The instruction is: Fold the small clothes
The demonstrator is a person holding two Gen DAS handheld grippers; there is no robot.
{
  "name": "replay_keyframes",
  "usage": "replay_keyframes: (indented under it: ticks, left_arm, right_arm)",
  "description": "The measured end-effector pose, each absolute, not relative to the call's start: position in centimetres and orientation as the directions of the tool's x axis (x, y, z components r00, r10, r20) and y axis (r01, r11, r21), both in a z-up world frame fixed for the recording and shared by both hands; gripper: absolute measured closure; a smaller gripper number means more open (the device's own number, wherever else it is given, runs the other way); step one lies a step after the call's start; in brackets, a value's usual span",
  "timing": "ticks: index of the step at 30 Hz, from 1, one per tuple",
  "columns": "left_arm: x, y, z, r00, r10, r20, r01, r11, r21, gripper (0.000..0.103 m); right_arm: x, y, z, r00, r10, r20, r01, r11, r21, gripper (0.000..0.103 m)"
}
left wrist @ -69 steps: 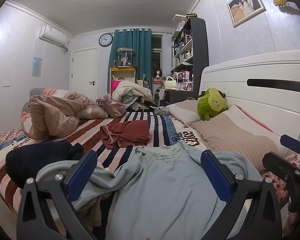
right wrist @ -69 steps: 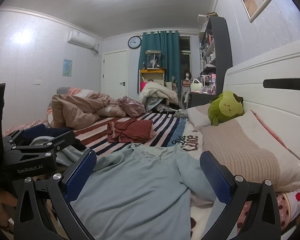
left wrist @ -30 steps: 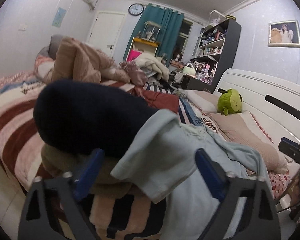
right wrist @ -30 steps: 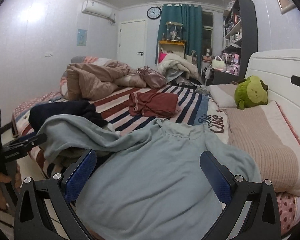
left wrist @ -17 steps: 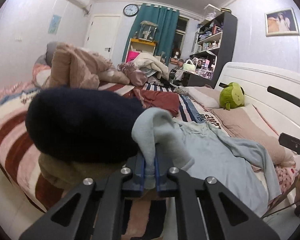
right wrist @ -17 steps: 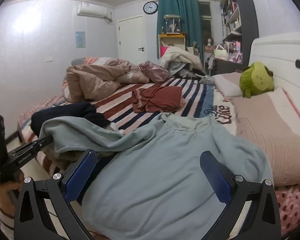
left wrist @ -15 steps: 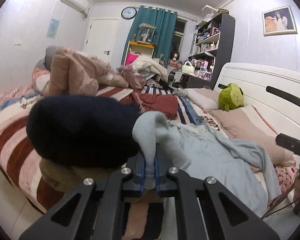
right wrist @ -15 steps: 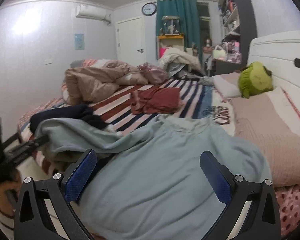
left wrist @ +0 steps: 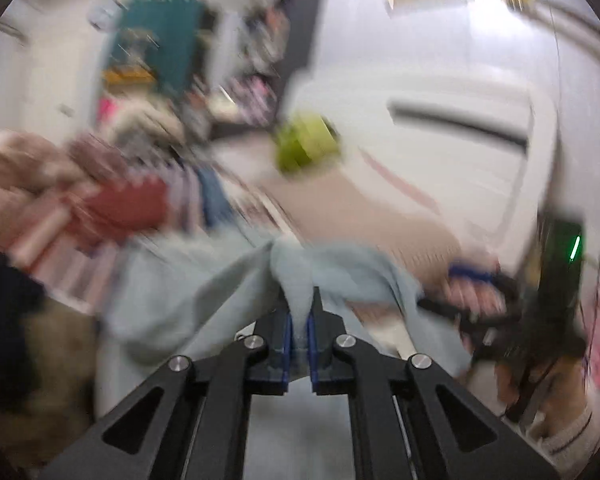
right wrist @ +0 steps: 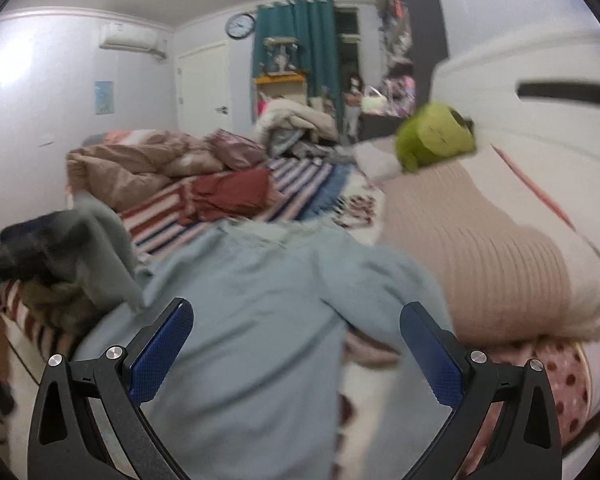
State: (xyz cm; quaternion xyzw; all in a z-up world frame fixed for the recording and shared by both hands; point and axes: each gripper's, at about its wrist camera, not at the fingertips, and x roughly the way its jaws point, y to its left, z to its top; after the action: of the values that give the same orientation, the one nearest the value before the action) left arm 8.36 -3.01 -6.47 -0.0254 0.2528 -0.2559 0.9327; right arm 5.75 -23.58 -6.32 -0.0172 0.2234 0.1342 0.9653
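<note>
1. Where the striped bed cover point(right wrist: 300, 184) spreads out, the big bed fills most of the room, and a white headboard point(right wrist: 540, 120) stands along its right side.
2. A long tan pillow point(right wrist: 480, 248) lies against the headboard, near the right edge of the bed.
3. A rumpled brown blanket point(right wrist: 132, 168) sits in a heap at the far left of the bed.
4. The light blue top point(right wrist: 260, 312) lies spread on the near part of the bed, just beside the tan pillow. One part of it is lifted up on the left side.
5. A dark red garment point(right wrist: 232, 192) lies on the stripes, farther back than the blue top and apart from it.
6. A green plush toy point(right wrist: 436, 136) sits at the far end of the tan pillow.
7. The right gripper point(right wrist: 296, 352) hangs over the blue top with its two blue pads point(right wrist: 164, 344) spread wide, and nothing is between them.
8. The left gripper point(left wrist: 299, 340) is clenched tight on a bunched fold of the blue top, which sticks up between the fingers. This view is very blurry, so it looks like a sleeve, but that is hard to tell.
</note>
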Motion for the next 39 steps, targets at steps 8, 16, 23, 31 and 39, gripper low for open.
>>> replay_keyframes:
  ticks: [8,16,23,31,39]
  left_arm:
    - [12.7,-8.0,-15.0,0.455,-0.603,-0.655,0.508,0.780,-0.365,0.077]
    - [8.8,0.7,-8.9,0.694,-0.427,-0.580,0.364,0.903,-0.229,0.041]
    - [7.0,6.8,-10.1,0.738,-0.328,-0.589,0.252,0.945,-0.210,0.041]
    - [7.0,9.2,-11.5,0.736,-0.348,-0.581,0.253,0.937,-0.241,0.041]
    - [8.9,9.2,-12.3,0.727,-0.372,-0.578,0.271,0.928,-0.257,0.041]
  right_arm:
    - [7.9,-28.8,-10.0,0.818,0.263,-0.511,-0.256,0.963,0.086,0.000]
    - [9.3,-24.7,-10.1,0.667,0.530,-0.524,-0.552,0.824,0.129,0.001]
    - [13.3,-17.8,-13.7,0.435,0.550,-0.713,-0.667,0.729,0.155,0.031]
    - [11.9,-19.4,-11.9,0.509,0.489,-0.708,-0.563,0.811,0.155,0.095]
    - [9.7,-22.7,-13.8,0.401,0.431,-0.809,-0.480,0.851,0.215,0.085]
